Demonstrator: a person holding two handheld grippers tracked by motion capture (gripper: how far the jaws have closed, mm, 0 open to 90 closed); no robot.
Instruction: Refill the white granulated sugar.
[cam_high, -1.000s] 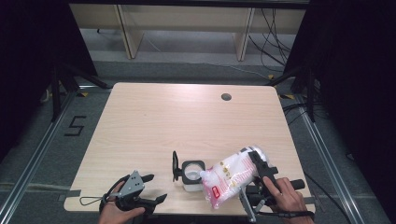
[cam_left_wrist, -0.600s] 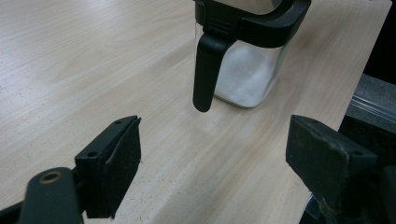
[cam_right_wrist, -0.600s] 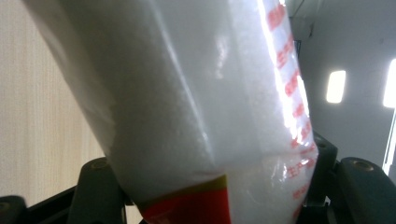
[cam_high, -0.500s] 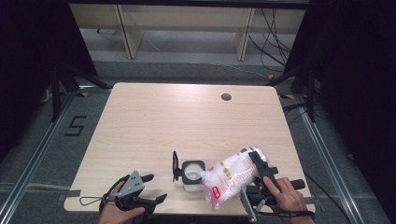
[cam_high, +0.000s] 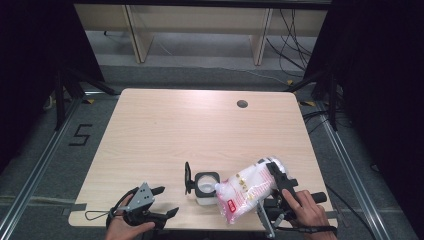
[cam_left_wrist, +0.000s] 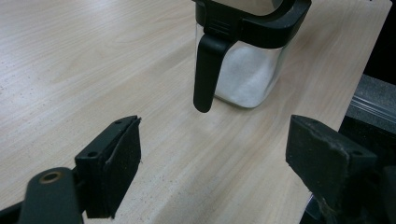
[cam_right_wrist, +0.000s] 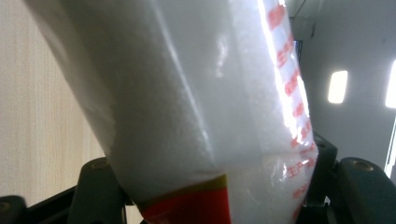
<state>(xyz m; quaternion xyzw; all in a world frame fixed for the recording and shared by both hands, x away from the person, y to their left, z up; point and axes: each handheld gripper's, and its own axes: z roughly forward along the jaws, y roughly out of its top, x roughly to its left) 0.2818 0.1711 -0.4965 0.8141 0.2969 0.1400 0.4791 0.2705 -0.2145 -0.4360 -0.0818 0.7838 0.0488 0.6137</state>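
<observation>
The clear plastic bag of white granules with red printing (cam_high: 247, 192) is held tilted above the near right part of the light wooden table (cam_high: 200, 130), one end lowered toward the small square clear glass jar with a black rim and black hinged lid (cam_high: 206, 186) and its other end raised toward the right. The right gripper (cam_high: 278, 184) is clamped on the bag's raised end, its black jaws pressing the plastic from both sides; in the right gripper view the bag (cam_right_wrist: 187, 102) rises from between the jaws, packed with white grains, with a red and yellow band near the bottom and red characters running along one edge. The jar stands upright on the table just to the left of the bag's lowered end, its lid swung open and standing up on its left side, and its mouth shows white. In the left gripper view the jar (cam_left_wrist: 247, 70) is part-filled with white granules heaped against its far wall, and a black tab hangs down its front from the rim. The left gripper (cam_high: 160, 202) rests near the table's front edge, well left of the jar, its jaws spread wide with bare tabletop between them. A round dark cable hole (cam_high: 242, 104) sits near the table's far edge.
</observation>
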